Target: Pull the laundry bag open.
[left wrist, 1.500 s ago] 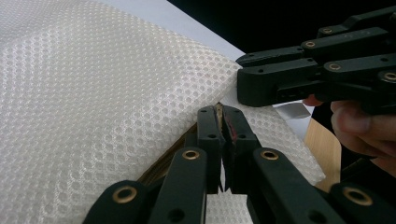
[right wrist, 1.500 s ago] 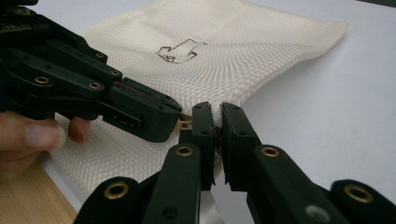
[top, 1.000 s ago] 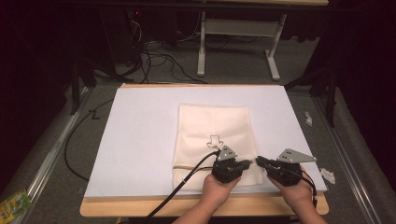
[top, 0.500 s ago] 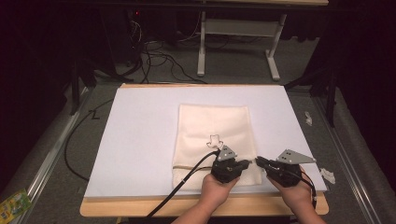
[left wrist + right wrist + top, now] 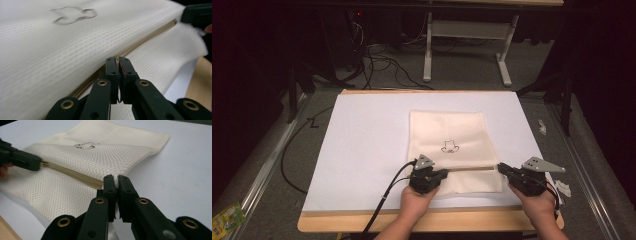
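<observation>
The left tongs are clenched on the zip pull of the mesh bag, at the tan zipper that runs across the bag's near part. In the high view the left tongs sit toward the left end of that zipper line. The right tongs are clenched on the bag's right edge at the end of the zipper, and in the high view the right tongs stand just off the bag's right side. A black cable trails from the left tongs toward the near edge of the worktop.

The cream bag lies flat, a little right of centre, on a white sheet that covers most of the wooden worktop. A small dark outline print sits on the bag just beyond the zipper. Nothing lies on the zipper between the two tongs.

The sheet is bare to the left of the bag and beyond it, so there is wide room on those sides. To the right the sheet's edge is near, and a few small white scraps lie just past it beside the right hand. A strip of bare wood runs along the near edge. Beyond the worktop are dark floor, loose cables and a white frame. A green packet lies on the floor at the near left.
</observation>
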